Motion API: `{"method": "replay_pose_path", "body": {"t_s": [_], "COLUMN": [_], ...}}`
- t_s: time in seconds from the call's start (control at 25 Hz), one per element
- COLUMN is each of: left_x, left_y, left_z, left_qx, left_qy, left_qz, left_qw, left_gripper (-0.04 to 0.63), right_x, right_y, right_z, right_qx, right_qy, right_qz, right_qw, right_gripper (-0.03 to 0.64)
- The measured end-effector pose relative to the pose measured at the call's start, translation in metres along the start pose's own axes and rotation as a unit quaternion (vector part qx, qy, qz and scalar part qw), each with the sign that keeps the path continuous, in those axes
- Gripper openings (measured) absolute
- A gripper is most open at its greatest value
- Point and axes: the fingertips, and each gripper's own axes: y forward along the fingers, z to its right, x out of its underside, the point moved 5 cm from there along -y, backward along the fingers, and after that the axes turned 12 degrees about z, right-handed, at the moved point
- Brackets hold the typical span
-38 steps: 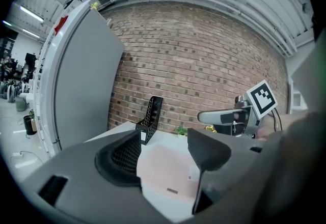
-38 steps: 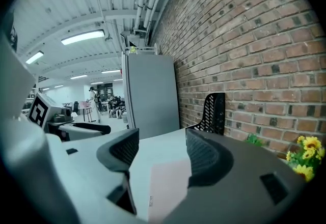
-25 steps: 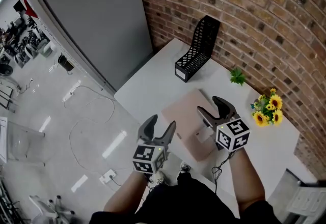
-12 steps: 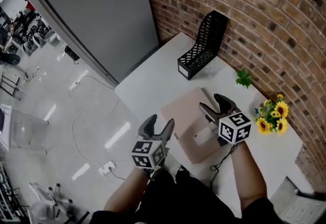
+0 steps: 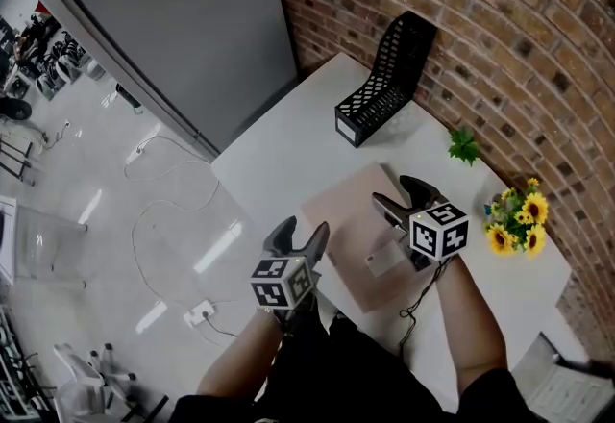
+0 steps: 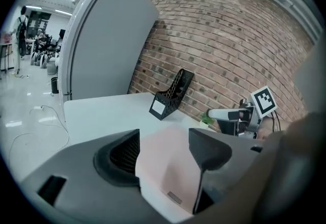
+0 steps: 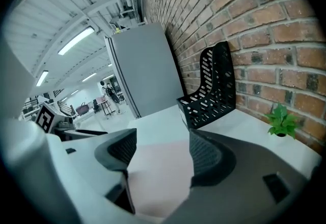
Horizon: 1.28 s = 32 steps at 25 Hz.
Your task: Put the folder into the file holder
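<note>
Pink folder [image 5: 346, 229] flat under right gripper [image 5: 402, 198], jaws opening and empty, long axis parallel to brick wall [image 5: 500, 27], left gripper [image 5: 302, 231] alongside, jaws apart, file holder [image 5: 380, 89] beyond.

The folder [image 5: 344, 217] is pale pink; the holder [image 5: 382, 89] is black, with a punched lattice pattern; the worktop [image 5: 279, 157] is white; the wall [image 5: 500, 17] is red-brown brick with pale mortar; the flowers [image 5: 519, 219] are yellow; the plant [image 5: 466, 144] is green; the left gripper [image 5: 301, 231] and right gripper [image 5: 395, 195] are dark grey, patterned with black-and-white squares.
</note>
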Motion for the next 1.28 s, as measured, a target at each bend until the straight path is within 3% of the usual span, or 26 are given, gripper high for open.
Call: {"method": "replay_pose_path", "body": {"t_s": [0.28, 0.76, 1.28], "left_x": [0.028, 0.053, 0.083], "left_y": [0.022, 0.05, 0.072], "left_z": [-0.028, -0.055, -0.066], "left_qx": [-0.016, -0.028, -0.029], "left_qy": [-0.042, -0.079, -0.12], "left_qz": [-0.036, -0.085, -0.145], "left_qw": [0.9983, 0.9929, 0.9816], "left_gripper": [0.299, 0.305, 0.307], "right_x": [0.027, 0.059, 0.092], "right_y": [0.03, 0.081, 0.112], "right_z": [0.024, 0.058, 0.075], "right_qx": [0.015, 0.031, 0.002], "right_qy": [0.023, 0.039, 0.075], "right_qz": [-0.056, -0.136, -0.216], "right_qw": [0.998, 0.989, 0.973], "right_gripper": [0.353, 0.391, 0.43]}}
